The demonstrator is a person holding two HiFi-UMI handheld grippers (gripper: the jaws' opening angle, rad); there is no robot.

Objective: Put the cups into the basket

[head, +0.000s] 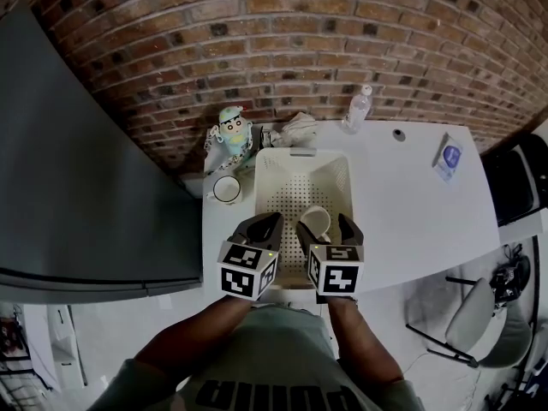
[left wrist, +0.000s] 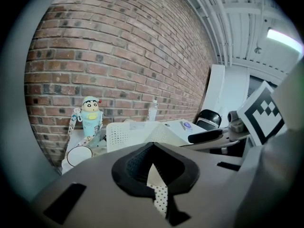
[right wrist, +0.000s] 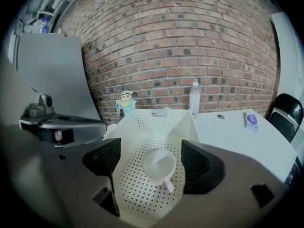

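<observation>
Two cups on show. One cup [head: 315,221] lies in the white holed basket [head: 330,174], near its front end, with the handle pointing back at the person. The other cup [head: 227,189] stands on the table [head: 411,221] just beside the basket's left wall, close to the table's left edge.

The right gripper [head: 327,228] hangs over the basket with its jaws spread wide. The first cup sits between them, with a gap on each side, so nothing is gripped. The left gripper [head: 259,228] is at the basket's front left corner. Its jaws are pinched together with nothing in them, and only a sliver of dotted basket shows through.

Writing-wise, the shirt [head: 265,375] reads PUMA, upside down from the head view. The cubes on the grippers carry only black-and-white squares, no letters. A card [head: 448,157] over on the right has a bluish round print that's too small to read, and so is the water bottle [head: 358,110] label.

As for room, everything right of the basket is bare white tabletop out to the card. The back edge against the brick wall [head: 300,32] is busier, with a cartoon-figure bottle [head: 231,134], a crumpled cloth [head: 297,129] and the water bottle. A grey panel [head: 77,161] hems in the left side.
</observation>
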